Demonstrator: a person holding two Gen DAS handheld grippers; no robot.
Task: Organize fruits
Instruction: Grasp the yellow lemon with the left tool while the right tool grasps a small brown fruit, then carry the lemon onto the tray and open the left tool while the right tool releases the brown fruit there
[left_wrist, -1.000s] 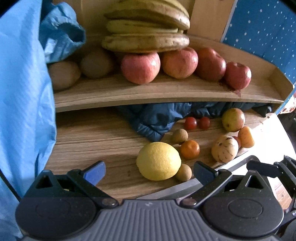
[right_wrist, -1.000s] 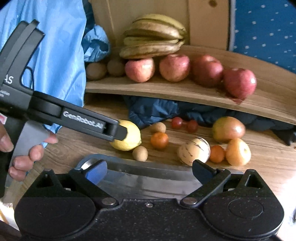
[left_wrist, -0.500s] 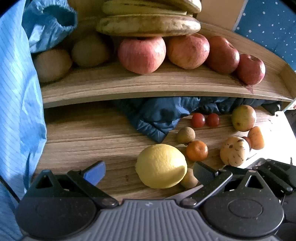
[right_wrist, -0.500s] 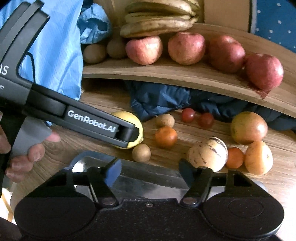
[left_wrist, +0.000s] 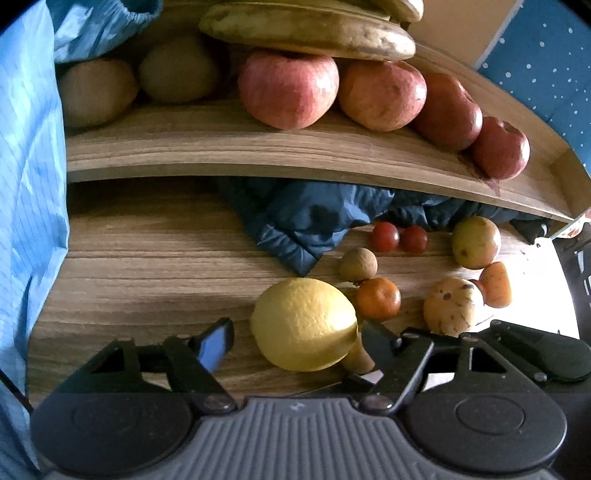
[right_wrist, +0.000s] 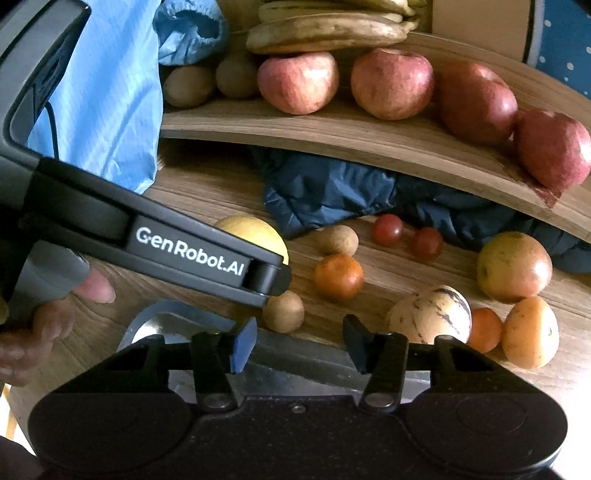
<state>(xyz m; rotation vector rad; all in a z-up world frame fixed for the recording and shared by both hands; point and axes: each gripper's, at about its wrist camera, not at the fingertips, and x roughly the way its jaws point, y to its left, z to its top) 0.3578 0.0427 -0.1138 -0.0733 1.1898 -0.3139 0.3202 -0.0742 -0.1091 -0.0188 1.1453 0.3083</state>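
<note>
Fruit spread on two levels, both tongs closing in

Lemon (left_wrist: 306, 325) lies on the lower wooden shelf (left_wrist: 147, 266), framed by the fingers of the left gripper (left_wrist: 295, 343). Its jaws have just been closing, yet a gap shows between the blue pad (left_wrist: 216, 343) and the rind; on the far side the black finger sits just beside the fruit, and contact there cannot be told. A small brown fruit (left_wrist: 356, 356) sits tucked against the lemon's right side, and a mandarin (left_wrist: 378, 298) rests just behind.

The right gripper (right_wrist: 299, 343) hangs over a metal tray rim (right_wrist: 295, 338), near a round brown fruit (right_wrist: 283, 311). Its jaws have also just been closing, but nothing lies between them and they stand apart.

Further right sit a striped pepino melon (right_wrist: 430, 314), two cherry tomatoes (right_wrist: 387, 229) and a yellow-red fruit (right_wrist: 514, 266). On the upper shelf (right_wrist: 332, 138) four apples (right_wrist: 298, 82) line up beneath a stack of bananas (right_wrist: 328, 33), kiwis (right_wrist: 189, 85) to their left. A dark blue quilted cloth (right_wrist: 325, 192) is bunched under that shelf.
</note>
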